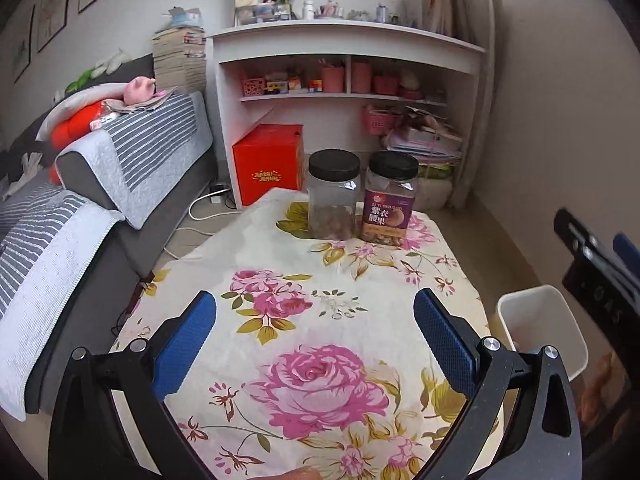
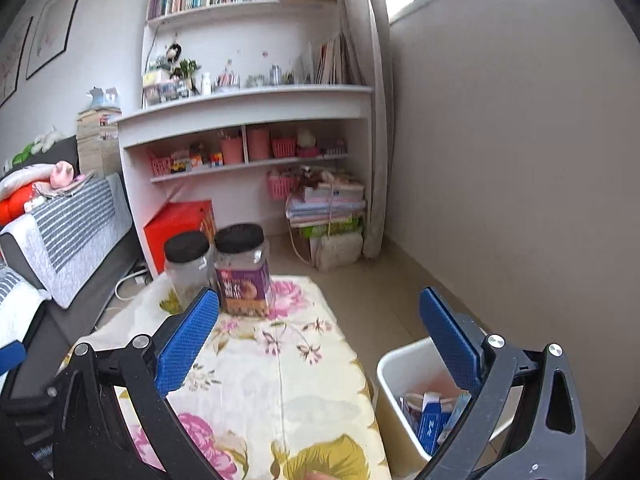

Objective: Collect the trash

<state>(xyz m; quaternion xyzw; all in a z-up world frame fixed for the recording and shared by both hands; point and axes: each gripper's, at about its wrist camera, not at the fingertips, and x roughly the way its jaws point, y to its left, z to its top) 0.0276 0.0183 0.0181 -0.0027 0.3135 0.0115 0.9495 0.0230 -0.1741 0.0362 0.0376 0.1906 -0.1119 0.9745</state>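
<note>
The left claw (image 1: 315,334) is wide open and holds nothing. Its two blue fingers (image 1: 188,344) hang over the flowered cloth (image 1: 320,384) on the tabletop. The right claw (image 2: 320,344) is wide open too, and it is empty. One of its fingers is above the cloth and the other is above the white bin (image 2: 390,364).

The bin stands on the floor, just beside the right edge of the tabletop. In the right wrist view you can see trash (image 2: 430,416) already inside it, like crumpled blue and white wrappers. So the trash is in the bin now. I can see no loose scraps on the cloth.

At the far end of the tabletop two jars stand side by side. One is a clear jar (image 1: 333,196) with a black lid. The other is a jar with a purple label (image 1: 390,200). Both have food in them, so they do not look like trash.

The job looks almost done. To do this step well, look slowly over the whole cloth for any small bits. Keep both claws open and high, so they do not bump the jars or pull the cloth.
</note>
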